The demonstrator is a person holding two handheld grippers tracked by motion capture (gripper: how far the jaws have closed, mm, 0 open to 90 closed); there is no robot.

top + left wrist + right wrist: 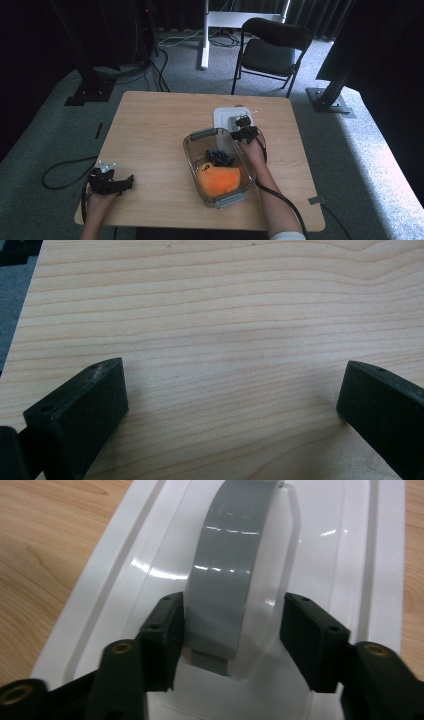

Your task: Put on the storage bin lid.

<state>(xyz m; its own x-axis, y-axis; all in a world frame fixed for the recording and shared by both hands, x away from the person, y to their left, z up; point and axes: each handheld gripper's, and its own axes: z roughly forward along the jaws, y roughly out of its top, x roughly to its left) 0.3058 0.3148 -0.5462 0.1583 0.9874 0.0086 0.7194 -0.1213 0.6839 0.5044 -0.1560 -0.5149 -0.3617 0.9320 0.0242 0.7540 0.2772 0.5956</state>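
Right claw (230, 630) closed on the grey handle (227, 575) of the white lid (365, 555); both pads press the handle's sides. Lid lies flat on the wooden surface (150, 130), just beyond the clear container (192, 155), touching or nearly so. Container holds an orange soft item (218, 181) and small dark-blue pieces (220, 158). Left claw (230, 405) wide open, holding nothing, low over bare wood at the near left corner.
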